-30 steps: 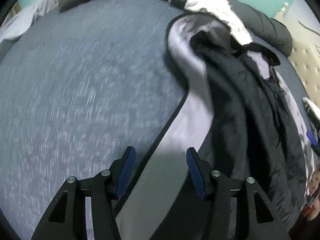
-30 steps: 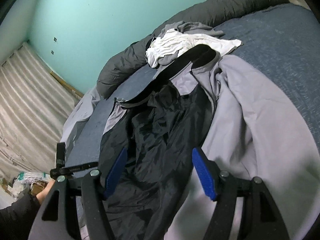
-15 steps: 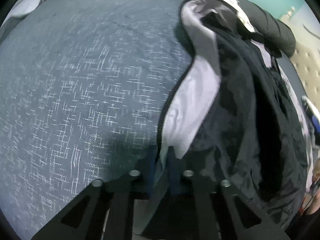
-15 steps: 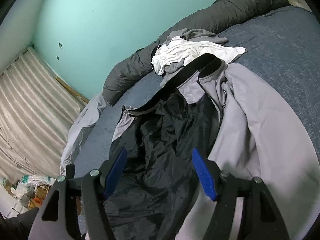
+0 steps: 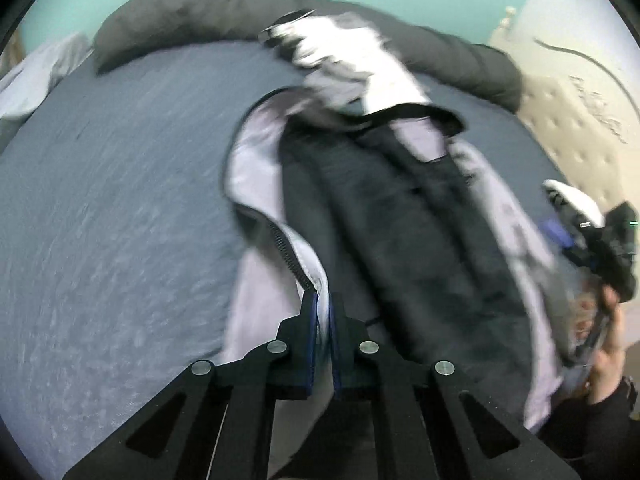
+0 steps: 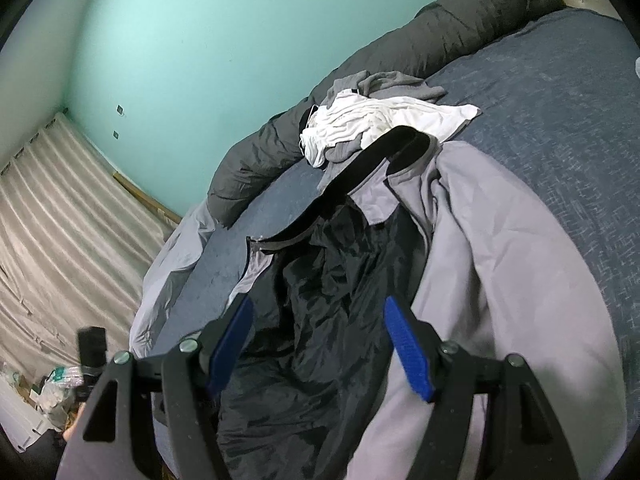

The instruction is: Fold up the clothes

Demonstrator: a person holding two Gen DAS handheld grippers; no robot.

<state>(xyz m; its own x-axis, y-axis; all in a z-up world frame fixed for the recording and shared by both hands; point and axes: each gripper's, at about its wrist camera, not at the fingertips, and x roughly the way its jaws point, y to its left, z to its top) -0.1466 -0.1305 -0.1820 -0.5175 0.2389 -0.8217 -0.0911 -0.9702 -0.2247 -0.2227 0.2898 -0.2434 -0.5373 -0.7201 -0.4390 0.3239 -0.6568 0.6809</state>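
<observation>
A grey jacket [image 5: 256, 168] with black lining lies spread open on the bed, lining up. My left gripper [image 5: 323, 300] is shut on the jacket's zipper edge and holds it lifted off the bed. In the right wrist view the same jacket [image 6: 500, 248] stretches ahead, black lining [image 6: 332, 288] in the middle. My right gripper [image 6: 316, 324] hangs open above the lining with nothing between its blue pads. The right gripper [image 5: 576, 220] also shows at the left view's right edge, held by a hand [image 5: 608, 356].
A white garment [image 6: 384, 120] and a grey one [image 6: 384, 82] lie crumpled beyond the jacket's collar. A dark duvet roll [image 5: 192, 12] runs along the far side of the blue-grey bed [image 5: 100, 200]. A teal wall and a curtain [image 6: 60, 220] stand behind.
My left gripper closed on the jacket's zipper edge, then rose and pulled the edge up off the bed. The right gripper stayed open and shifted slightly.
</observation>
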